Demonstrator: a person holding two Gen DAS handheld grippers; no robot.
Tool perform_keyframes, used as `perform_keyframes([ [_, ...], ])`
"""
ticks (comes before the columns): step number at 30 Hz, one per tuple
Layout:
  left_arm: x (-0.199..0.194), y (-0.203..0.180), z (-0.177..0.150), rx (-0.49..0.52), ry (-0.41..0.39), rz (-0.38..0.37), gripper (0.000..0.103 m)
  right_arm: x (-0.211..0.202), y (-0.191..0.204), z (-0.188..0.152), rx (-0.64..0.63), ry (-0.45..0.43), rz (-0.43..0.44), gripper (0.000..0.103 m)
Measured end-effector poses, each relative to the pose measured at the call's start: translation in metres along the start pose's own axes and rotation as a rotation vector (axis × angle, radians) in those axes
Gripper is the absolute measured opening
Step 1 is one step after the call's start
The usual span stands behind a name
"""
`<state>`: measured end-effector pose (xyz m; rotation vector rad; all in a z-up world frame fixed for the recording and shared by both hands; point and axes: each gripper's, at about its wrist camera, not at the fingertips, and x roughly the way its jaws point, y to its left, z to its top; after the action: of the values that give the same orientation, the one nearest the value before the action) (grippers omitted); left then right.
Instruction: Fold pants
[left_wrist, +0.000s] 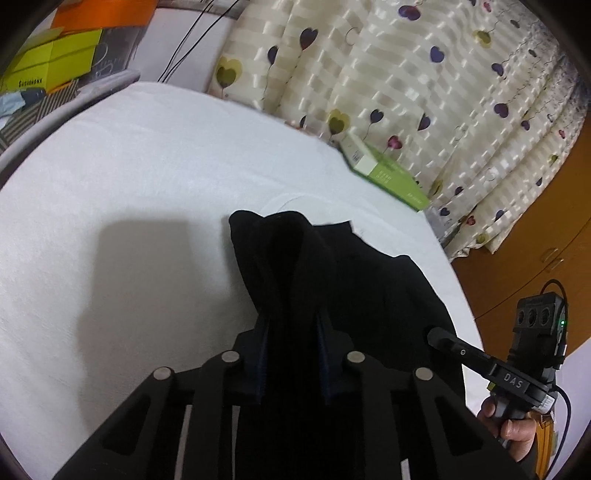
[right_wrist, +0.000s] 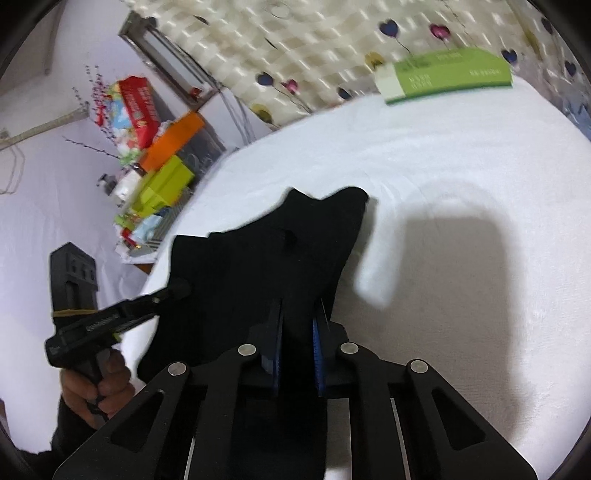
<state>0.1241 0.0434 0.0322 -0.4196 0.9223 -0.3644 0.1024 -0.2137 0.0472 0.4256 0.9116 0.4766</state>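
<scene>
Black pants (left_wrist: 332, 280) hang bunched over a white-covered table (left_wrist: 129, 192), lifted by both grippers. My left gripper (left_wrist: 291, 325) is shut on a thick fold of the black cloth, which fills the gap between its fingers. From the left wrist view, the right gripper (left_wrist: 436, 336) pinches the pants' edge at the lower right, held by a hand (left_wrist: 513, 428). In the right wrist view my right gripper (right_wrist: 299, 314) is shut on the pants (right_wrist: 266, 266), and the left gripper (right_wrist: 177, 288) clamps the cloth's left edge. The pants' far corner (right_wrist: 351, 199) droops to the table (right_wrist: 461, 166).
A green and white box (left_wrist: 384, 170) (right_wrist: 447, 74) lies at the table's far edge by a heart-patterned curtain (left_wrist: 406, 74). Stacked orange, green and red boxes (right_wrist: 159, 155) sit on a shelf beside the table. A wooden cabinet (left_wrist: 535, 266) stands on the right.
</scene>
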Motion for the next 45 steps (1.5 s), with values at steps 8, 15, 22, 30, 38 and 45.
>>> perform_keyframes([
  [8, -0.037, -0.001, 0.037, 0.034, -0.094, 0.012, 0.022, -0.004, 0.049, 0.028, -0.089, -0.057, 0.060, 0.013],
  [15, -0.041, 0.029, 0.082, 0.062, -0.100, 0.126, 0.022, 0.048, 0.072, 0.051, -0.060, -0.038, 0.115, 0.013],
  [22, -0.034, 0.074, 0.095, 0.017, -0.069, 0.213, 0.022, 0.102, 0.080, 0.048, -0.002, 0.046, 0.156, 0.013],
  [30, -0.017, 0.121, 0.082, -0.060, -0.023, 0.272, 0.037, 0.124, 0.067, 0.039, -0.035, 0.104, 0.051, 0.024],
  [38, -0.080, 0.095, 0.046, 0.011, -0.170, 0.324, 0.035, 0.072, 0.096, 0.007, -0.213, 0.031, -0.065, 0.024],
  [45, -0.099, 0.054, -0.016, 0.066, -0.208, 0.361, 0.035, 0.050, 0.124, -0.045, -0.378, 0.035, -0.165, 0.043],
])
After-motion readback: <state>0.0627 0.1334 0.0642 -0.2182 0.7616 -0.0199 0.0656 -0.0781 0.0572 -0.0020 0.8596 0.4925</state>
